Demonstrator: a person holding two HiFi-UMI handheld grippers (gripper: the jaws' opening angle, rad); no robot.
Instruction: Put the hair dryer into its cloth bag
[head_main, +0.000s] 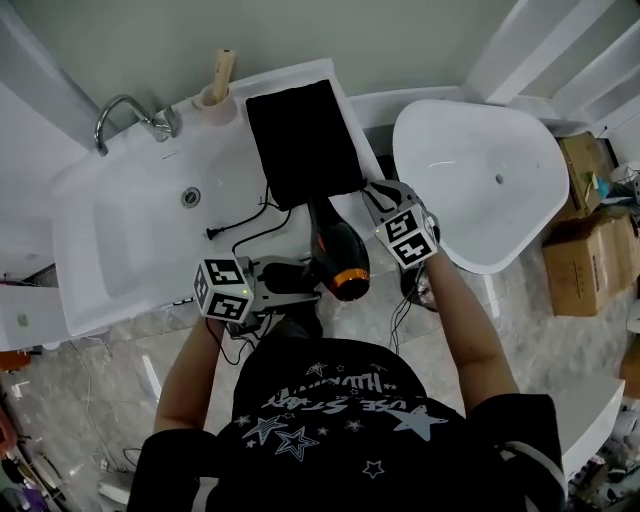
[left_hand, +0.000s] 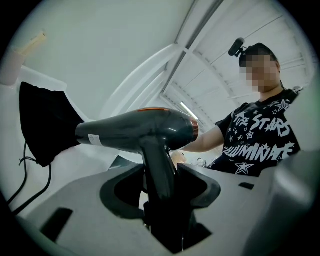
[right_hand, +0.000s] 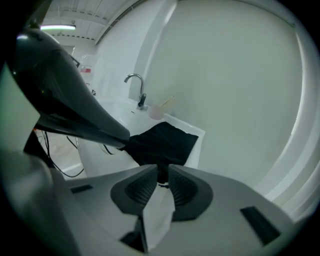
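Two grippers: we hold the left gripper (left_hand: 161, 184) clamped on the handle of the hair dryer (head_main: 338, 260), off the near edge of the cloth bag (head_main: 300, 140); the right gripper (right_hand: 160, 181) has its jaws narrowly apart at that bag's corner.

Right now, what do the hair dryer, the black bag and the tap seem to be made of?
The hair dryer looks like hard plastic, dark grey, satin with soft highlights, plus a shiny copper-coloured ring. The black bag is matte cloth, limp at the edges. The tap is probably chromed metal, mirror-bright.
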